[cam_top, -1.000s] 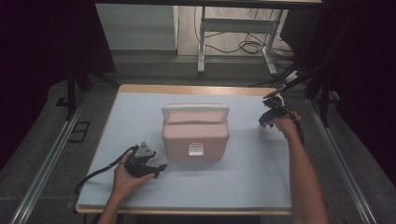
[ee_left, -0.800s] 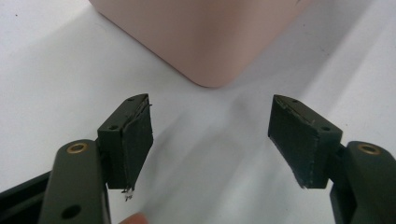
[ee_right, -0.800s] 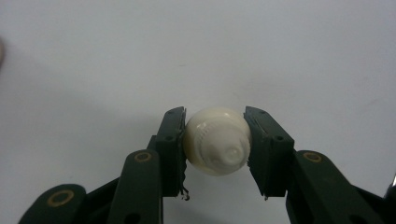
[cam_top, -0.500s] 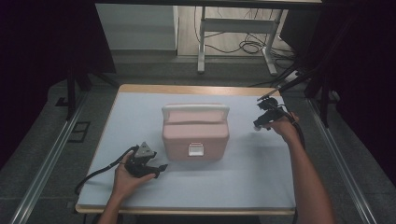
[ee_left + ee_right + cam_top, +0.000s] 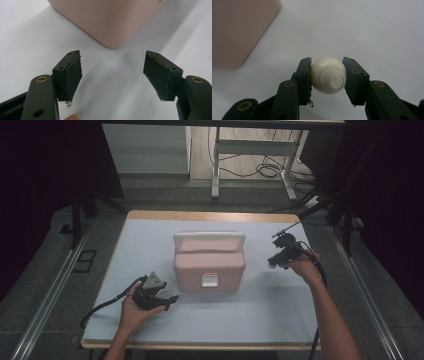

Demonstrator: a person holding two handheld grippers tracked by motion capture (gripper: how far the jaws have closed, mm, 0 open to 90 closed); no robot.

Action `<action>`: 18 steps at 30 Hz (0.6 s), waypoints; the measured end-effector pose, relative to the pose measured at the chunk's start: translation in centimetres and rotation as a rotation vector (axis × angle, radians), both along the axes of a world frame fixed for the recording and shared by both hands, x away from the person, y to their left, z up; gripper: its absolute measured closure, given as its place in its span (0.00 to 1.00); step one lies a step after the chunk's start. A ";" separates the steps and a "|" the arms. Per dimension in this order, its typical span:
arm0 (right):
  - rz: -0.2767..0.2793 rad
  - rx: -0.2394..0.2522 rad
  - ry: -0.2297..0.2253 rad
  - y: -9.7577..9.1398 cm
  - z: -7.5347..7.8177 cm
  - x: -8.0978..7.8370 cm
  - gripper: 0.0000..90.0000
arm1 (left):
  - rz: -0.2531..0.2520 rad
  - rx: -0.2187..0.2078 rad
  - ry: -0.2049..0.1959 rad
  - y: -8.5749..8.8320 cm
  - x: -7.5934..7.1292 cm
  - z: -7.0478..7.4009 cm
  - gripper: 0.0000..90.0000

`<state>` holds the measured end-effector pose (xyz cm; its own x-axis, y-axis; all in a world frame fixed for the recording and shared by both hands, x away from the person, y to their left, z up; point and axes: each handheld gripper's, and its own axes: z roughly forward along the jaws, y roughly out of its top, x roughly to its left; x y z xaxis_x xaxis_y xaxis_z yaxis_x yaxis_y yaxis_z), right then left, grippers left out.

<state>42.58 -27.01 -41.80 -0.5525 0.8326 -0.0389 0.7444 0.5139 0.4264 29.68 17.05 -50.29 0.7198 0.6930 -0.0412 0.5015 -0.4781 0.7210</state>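
A pink lidded box (image 5: pixel 209 257) with a pale handle and a white front latch (image 5: pixel 210 280) stands in the middle of the table. To its right, my right gripper (image 5: pixel 274 261) hangs above the table, shut on a small white round object (image 5: pixel 328 75) held between its pads. A corner of the pink box (image 5: pixel 239 27) lies off to its left. Near the box's front left corner, my left gripper (image 5: pixel 167 301) rests low, held in a hand. Its jaws stand wide open with nothing between them, and the pink box's corner (image 5: pixel 110 22) lies just ahead.
A pale sheet covers the table (image 5: pixel 150 235), which has a wooden far edge (image 5: pixel 210 215). Black cables trail from both grippers. Beyond the table stand metal desk legs (image 5: pixel 216 165) and floor cables. Rails run along both sides.
My right gripper has moved left, toward the pink box, and risen slightly with the white object in it. My left gripper has stayed where it was.
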 end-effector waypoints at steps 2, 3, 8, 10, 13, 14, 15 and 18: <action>0.018 0.001 0.001 0.4 -0.1 -0.5 0.67 | 0.001 -0.003 -0.001 0.0 0.0 0.1 0.34; 0.028 0.001 0.000 0.6 -0.3 -0.8 0.67 | 0.002 -0.004 -0.001 0.0 -0.1 0.1 0.34; 0.078 0.001 0.011 1.8 -1.0 -1.8 0.67 | 0.004 0.000 0.003 -0.1 0.0 -0.1 0.34; 0.097 -0.001 0.016 2.2 -1.3 -2.0 0.67 | 0.005 0.003 0.004 -0.1 0.0 -0.1 0.34; 0.120 0.000 0.026 2.9 -1.8 -2.3 0.67 | 0.006 0.006 0.003 -0.1 0.0 -0.1 0.34; 0.126 0.000 0.030 3.1 -2.0 -2.4 0.67 | 0.006 0.006 0.003 -0.1 0.0 -0.1 0.35; 0.129 -0.001 0.033 3.3 -2.1 -2.5 0.67 | 0.006 0.007 0.003 -0.1 0.0 -0.1 0.34; 0.144 -0.008 0.044 3.8 -2.6 -2.7 0.67 | 0.006 0.004 0.001 0.0 -0.1 0.0 0.35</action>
